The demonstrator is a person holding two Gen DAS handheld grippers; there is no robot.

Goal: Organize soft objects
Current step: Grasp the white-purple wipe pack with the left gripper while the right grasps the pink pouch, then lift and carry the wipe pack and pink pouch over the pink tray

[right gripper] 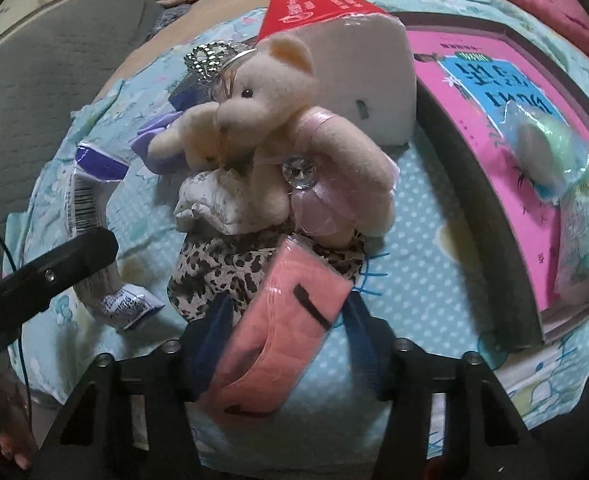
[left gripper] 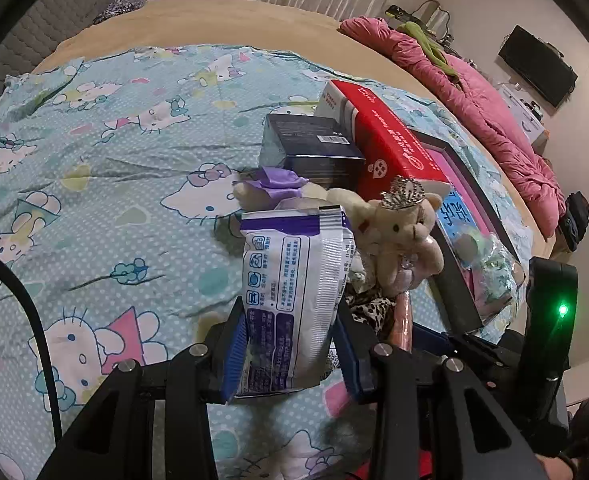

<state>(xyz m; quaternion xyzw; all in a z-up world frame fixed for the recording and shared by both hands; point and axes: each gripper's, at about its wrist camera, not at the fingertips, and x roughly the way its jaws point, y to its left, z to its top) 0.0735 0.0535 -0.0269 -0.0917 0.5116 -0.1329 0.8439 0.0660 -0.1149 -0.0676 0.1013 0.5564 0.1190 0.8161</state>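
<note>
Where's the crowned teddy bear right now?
Centre of the right wrist view: the bear sits on the sheet before the red box, just beyond the pink pack.

fuzzy plush bear (right gripper: 270, 120), glossy crinkly plastic wipes pack (left gripper: 290, 300), shiny-wrapped pink tissue pack (right gripper: 278, 320), matt printed cotton sheet (left gripper: 114, 140), glossy cardboard red box (left gripper: 390, 140)

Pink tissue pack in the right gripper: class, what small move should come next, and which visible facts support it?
Probably lift the pink tissue pack slightly up and toward the camera. The right gripper is shut on it, but its far end is still tucked against the leopard-print cloth under the teddy bear, so pulling sideways might drag the pile.
</note>
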